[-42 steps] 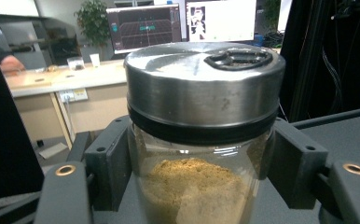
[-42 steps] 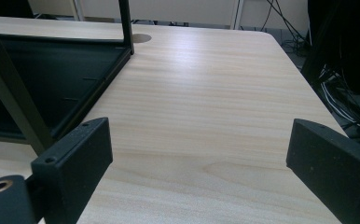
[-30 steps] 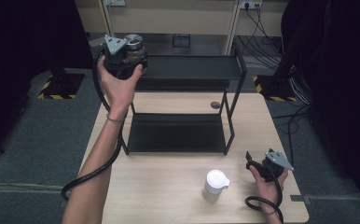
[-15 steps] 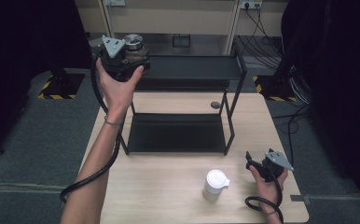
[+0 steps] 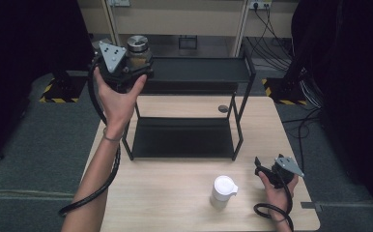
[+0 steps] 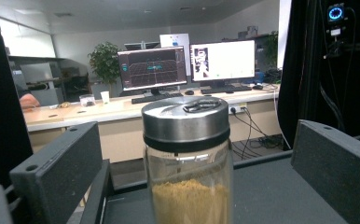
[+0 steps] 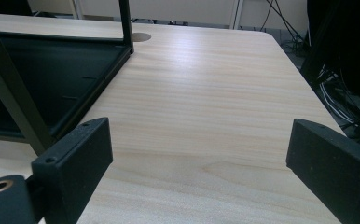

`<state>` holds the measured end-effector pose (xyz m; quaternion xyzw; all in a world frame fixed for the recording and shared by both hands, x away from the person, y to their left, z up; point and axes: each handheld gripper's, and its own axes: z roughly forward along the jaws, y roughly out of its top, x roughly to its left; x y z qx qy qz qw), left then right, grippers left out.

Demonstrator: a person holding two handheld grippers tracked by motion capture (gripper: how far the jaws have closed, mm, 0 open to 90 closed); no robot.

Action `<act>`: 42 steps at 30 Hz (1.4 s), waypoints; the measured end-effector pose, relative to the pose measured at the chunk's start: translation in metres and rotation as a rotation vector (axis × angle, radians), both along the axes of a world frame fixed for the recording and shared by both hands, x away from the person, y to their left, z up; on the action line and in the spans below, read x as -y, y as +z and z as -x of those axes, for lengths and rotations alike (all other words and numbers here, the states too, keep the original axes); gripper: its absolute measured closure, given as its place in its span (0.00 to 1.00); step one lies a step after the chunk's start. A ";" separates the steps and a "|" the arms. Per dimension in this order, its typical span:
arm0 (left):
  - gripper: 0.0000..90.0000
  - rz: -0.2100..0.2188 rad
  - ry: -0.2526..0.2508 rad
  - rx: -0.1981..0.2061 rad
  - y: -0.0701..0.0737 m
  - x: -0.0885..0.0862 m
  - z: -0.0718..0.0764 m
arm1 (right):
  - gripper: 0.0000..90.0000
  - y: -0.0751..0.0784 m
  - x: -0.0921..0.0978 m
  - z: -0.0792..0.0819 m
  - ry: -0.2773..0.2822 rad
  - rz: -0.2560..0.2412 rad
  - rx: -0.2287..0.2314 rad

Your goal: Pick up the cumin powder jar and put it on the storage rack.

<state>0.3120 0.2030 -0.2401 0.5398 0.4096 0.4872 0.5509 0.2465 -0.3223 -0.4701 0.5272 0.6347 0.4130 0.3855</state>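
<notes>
1. Left gripper [image 6: 192,158] is up at the rack's [image 5: 199,72] top shelf, jaws wide around a spice jar [image 6: 187,154], not touching.
2. Right gripper [image 7: 201,163] sits wide and empty, low over the table [image 7: 206,107], near a white cup [image 5: 222,189].

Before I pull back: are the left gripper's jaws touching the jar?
Apart. The left gripper view shows the left gripper open, clear gaps between both jaws and the jar.
</notes>
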 end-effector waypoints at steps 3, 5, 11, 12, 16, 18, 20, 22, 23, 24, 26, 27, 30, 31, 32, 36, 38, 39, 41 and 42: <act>0.01 -0.017 -0.004 0.013 -0.004 0.000 0.006 | 0.08 0.000 -0.001 0.000 0.000 0.004 -0.001; 0.01 -0.026 -0.007 0.025 -0.007 0.000 0.010 | 0.08 0.000 0.000 0.000 0.000 0.001 0.000; 0.01 -0.050 -0.021 0.028 -0.019 -0.002 0.019 | 0.08 0.000 -0.001 0.000 0.000 0.005 -0.001; 0.01 -0.052 -0.024 0.031 -0.021 -0.002 0.021 | 0.08 0.000 -0.001 0.000 0.000 0.005 -0.001; 0.01 -0.061 -0.033 0.040 -0.030 -0.002 0.027 | 0.08 0.000 0.000 0.000 -0.001 0.001 0.000; 0.01 -0.065 -0.038 0.045 -0.034 -0.002 0.030 | 0.08 0.000 -0.001 0.000 -0.001 0.004 0.000; 0.01 -0.067 -0.045 0.048 -0.039 -0.003 0.033 | 0.08 0.000 -0.001 0.000 -0.001 0.007 0.000; 0.01 -0.073 -0.048 0.050 -0.043 -0.003 0.035 | 0.08 0.000 -0.001 0.000 -0.001 0.005 0.001; 0.01 -0.074 -0.051 0.050 -0.045 -0.003 0.037 | 0.08 0.000 -0.001 0.000 -0.002 0.004 0.001; 0.01 -0.073 -0.053 0.049 -0.047 -0.003 0.038 | 0.08 0.000 -0.001 0.000 -0.002 0.003 0.001; 0.01 -0.069 -0.062 0.046 -0.051 -0.004 0.040 | 0.08 0.000 -0.001 0.000 -0.002 0.005 0.001; 0.01 -0.060 -0.069 0.044 -0.054 -0.005 0.042 | 0.08 0.000 -0.001 0.000 -0.001 0.005 0.001; 0.01 -0.061 -0.078 0.039 -0.064 -0.006 0.047 | 0.08 0.000 0.000 0.000 -0.002 0.002 0.001; 0.01 -0.059 -0.081 0.037 -0.067 -0.007 0.048 | 0.08 0.000 0.000 0.000 -0.002 0.001 0.001; 0.01 -0.057 -0.084 0.033 -0.071 -0.007 0.050 | 0.08 0.000 0.000 0.000 -0.002 0.001 0.000; 0.01 -0.039 -0.091 0.025 -0.087 -0.010 0.053 | 0.08 0.000 -0.001 0.000 -0.001 0.007 0.000; 0.01 -0.037 -0.091 0.028 -0.095 -0.011 0.054 | 0.08 0.000 -0.001 0.000 -0.001 0.008 -0.001; 0.01 -0.034 -0.092 0.030 -0.098 -0.012 0.054 | 0.08 0.000 -0.001 0.000 -0.002 0.008 -0.001; 0.01 -0.031 -0.094 0.031 -0.102 -0.012 0.055 | 0.08 0.000 -0.001 0.000 -0.001 0.009 0.000; 0.01 -0.032 -0.094 0.033 -0.104 -0.013 0.056 | 0.08 0.000 -0.001 0.000 -0.002 0.009 -0.001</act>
